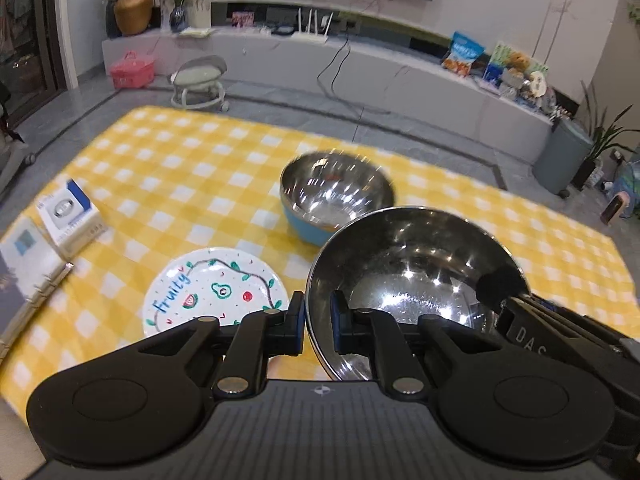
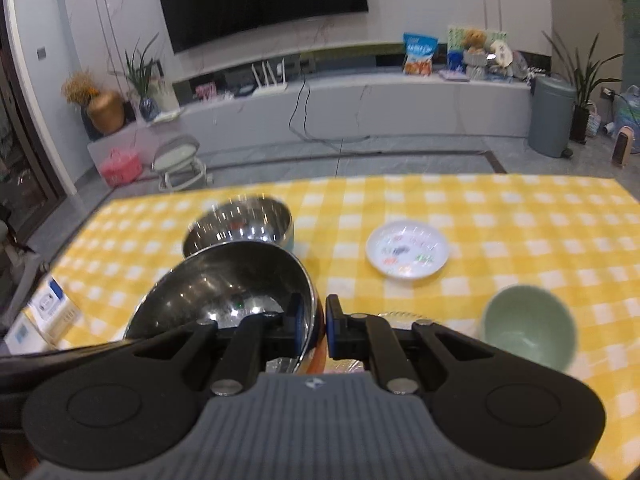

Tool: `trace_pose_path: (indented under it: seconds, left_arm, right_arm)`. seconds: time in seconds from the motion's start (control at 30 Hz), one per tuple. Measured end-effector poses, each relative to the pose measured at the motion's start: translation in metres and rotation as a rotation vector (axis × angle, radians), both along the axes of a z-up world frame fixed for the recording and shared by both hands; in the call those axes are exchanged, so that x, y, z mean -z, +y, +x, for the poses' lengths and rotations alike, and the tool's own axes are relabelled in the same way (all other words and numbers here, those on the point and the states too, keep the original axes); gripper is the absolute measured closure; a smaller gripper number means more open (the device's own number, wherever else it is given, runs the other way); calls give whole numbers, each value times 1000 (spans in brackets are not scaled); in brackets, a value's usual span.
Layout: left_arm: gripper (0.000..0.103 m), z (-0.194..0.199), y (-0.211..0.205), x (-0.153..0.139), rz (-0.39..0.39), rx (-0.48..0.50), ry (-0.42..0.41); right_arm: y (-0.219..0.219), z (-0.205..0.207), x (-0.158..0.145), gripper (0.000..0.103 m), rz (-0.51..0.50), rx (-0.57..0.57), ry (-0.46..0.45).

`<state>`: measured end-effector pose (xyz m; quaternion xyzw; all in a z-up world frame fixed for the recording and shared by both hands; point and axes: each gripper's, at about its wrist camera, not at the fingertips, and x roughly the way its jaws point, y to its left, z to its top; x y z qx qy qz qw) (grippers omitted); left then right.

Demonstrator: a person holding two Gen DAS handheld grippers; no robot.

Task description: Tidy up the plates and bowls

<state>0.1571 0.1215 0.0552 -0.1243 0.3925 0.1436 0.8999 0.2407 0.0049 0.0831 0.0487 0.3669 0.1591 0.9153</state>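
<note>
We've got the steel bowl pinched by its rim, left gripper and right gripper both clamped on it. Next move looks like nesting it into the blue-sided steel bowl on the bench, so keep it level.

I am holding the left gripper pitched downward, jaws clamping the steel bowl rim; the right gripper, likewise pitched, is clamping the opposite rim.
</note>
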Motion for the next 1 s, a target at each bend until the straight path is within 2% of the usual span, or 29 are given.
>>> trace_pose_path:
  seconds: [0.1, 0.17, 0.23, 0.37, 0.47, 0.57, 0.73, 0.87, 1.0]
  left_arm:
    - [89, -31, -11, -25, -5, 13, -53]
    - [89, -53, -17, -30, -29, 6, -51]
    - [89, -71, -24, -33, -34, -3, -40]
    - [89, -106, -42, -32, 27, -9, -38]
    - [89, -123, -44, -28, 5, -29, -44]
    - [89, -128, -46, -20, -19, -42, -53]
    - [89, -124, -56, -4, 68, 35, -82]
    - [89, -120, -55, 24, 77, 27, -50]
    - [89, -117, -47, 56, 55, 54, -6]
  right_arm:
    - [-16, -28, -22, 95, 22, -3, -29]
    - [-29, -51, -28, 95, 41, 1, -14]
    - [-42, -71, -29, 95, 72, 10, 27]
    - [-54, -105, -32, 95, 88, 6, 54]
    - [-58, -126, -30, 95, 74, 10, 60]
    - [-62, -136, -22, 96, 59, 15, 83]
    - [-69, -140, -3, 95, 33, -7, 75]
    - [-70, -128, 20, 93, 62, -15, 171]
    - [-62, -123, 37, 91, 13, -28, 188]
